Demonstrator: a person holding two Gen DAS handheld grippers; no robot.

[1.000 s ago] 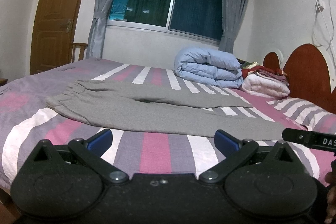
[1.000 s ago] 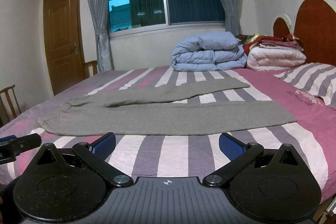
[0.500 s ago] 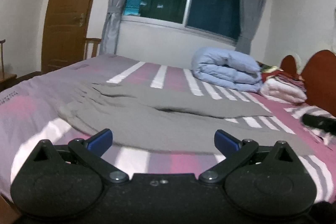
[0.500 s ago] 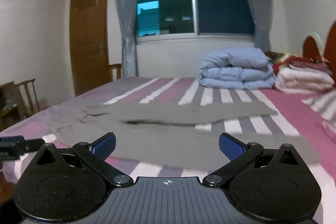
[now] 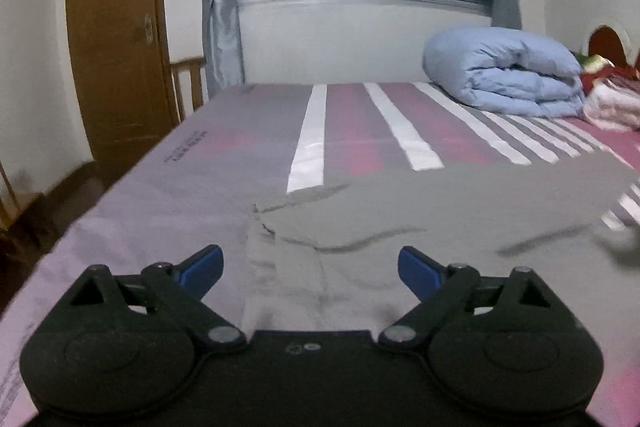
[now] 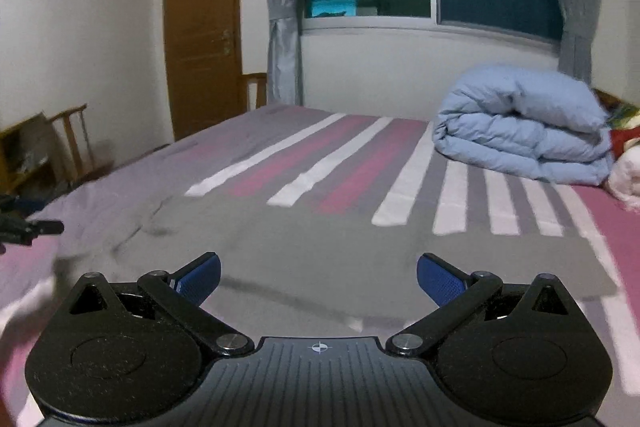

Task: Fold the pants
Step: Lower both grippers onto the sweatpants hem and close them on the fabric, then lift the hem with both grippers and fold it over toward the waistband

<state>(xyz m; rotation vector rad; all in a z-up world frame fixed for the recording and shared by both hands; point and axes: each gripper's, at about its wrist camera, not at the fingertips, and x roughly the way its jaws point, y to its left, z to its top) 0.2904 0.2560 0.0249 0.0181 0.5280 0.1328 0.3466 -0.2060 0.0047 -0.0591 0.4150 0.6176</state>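
Note:
Grey pants (image 5: 420,211) lie flat on the striped bed, legs running to the right. My left gripper (image 5: 310,269) is open, low over the waistband end (image 5: 288,267), which is rumpled between its blue pads. My right gripper (image 6: 318,277) is open and empty, just above the grey pants (image 6: 320,243) further along. The left gripper's tip (image 6: 36,227) shows at the left edge of the right wrist view.
A folded blue duvet (image 5: 504,75) and a stack of folded linens (image 5: 612,99) sit at the bed's far right by the headboard. The bed sheet (image 5: 348,123) is pink, grey and white striped. A wooden door (image 5: 116,39) and chair (image 6: 72,139) stand left.
Both grippers have moved forward and left over the bed, coming down close to the pants. The left one now hangs over the waistband end. Both jaws stay open.

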